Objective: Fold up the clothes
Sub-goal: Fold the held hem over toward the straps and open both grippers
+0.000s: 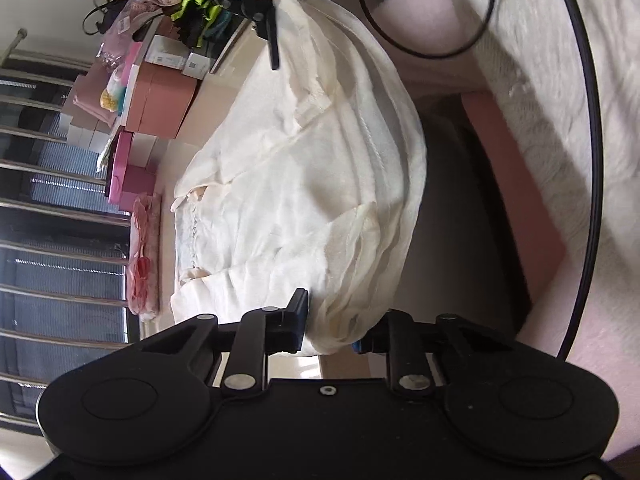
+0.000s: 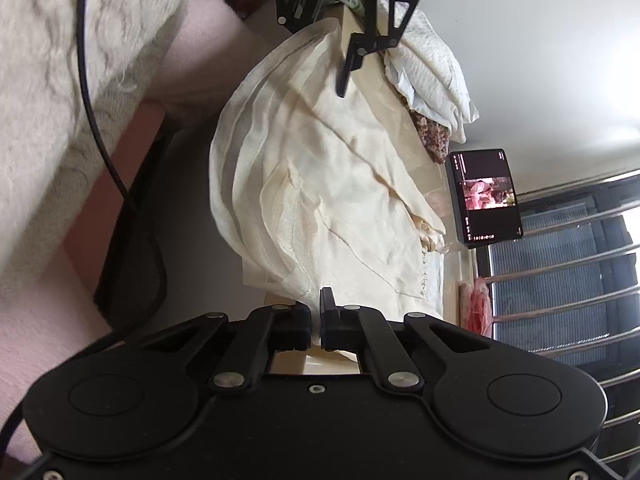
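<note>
— Gripping the same edge from both ends: the right tongs (image 2: 316,320) are closed to a sliver on the cream garment (image 2: 332,184), and the left tongs (image 1: 340,320) stand wider, with the cloth bunched between them.

— Where's the garment?

— Spread on the counter (image 1: 224,92), its near edge draping off. I'd judge it a fold just starting; next, both ends should travel together across the cloth.

— Any difference between views?

— Right view shows a phone (image 2: 486,198) and more laundry (image 2: 432,68); left view shows pink boxes (image 1: 160,100) instead.
</note>
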Demonstrator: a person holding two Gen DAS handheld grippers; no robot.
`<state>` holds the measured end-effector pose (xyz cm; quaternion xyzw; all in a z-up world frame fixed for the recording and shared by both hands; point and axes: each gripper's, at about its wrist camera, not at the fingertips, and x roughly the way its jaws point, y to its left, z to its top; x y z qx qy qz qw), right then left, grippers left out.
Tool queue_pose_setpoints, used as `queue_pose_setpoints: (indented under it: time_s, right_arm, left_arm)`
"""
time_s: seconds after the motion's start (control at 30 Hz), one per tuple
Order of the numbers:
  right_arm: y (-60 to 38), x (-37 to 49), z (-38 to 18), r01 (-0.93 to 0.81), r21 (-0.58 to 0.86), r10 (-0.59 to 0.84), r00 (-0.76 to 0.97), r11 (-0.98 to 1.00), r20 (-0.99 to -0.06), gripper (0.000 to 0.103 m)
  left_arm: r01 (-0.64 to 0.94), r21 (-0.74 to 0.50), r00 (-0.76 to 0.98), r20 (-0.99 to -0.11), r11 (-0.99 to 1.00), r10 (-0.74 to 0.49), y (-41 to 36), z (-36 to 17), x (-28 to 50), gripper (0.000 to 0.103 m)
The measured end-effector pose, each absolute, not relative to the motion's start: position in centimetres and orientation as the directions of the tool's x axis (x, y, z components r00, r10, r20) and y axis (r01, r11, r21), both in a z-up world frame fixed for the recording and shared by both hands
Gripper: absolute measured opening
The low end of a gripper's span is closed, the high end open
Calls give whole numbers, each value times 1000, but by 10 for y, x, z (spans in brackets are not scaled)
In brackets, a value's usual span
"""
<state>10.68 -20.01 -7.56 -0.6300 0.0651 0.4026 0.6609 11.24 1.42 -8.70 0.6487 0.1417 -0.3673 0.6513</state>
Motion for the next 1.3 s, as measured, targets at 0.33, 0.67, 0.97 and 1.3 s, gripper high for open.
queue_pose_setpoints:
  time_s: [0.33,0.67,0.97,1.3]
  right_arm:
    - [-193,121,-32,-816,-570,467,544,99,-698,2]
    - [-220,167,16,-928,-49,609,282,370,-741,2]
    - [-272,240,44,-795,427,783,94,431,-614,2]
    - [-295,398,-11,-468,670,770,36,577,-637,5]
  left_arm:
    - [802,592,577,-736,78,-354,13,-54,112,5]
    - [920,195,355,-781,339,-514,34,15,148,4]
    - [889,-114,241,-706,442,-666,57,80,215,4]
    - [523,-567,221,-631,636,-744,95,26,390,5]
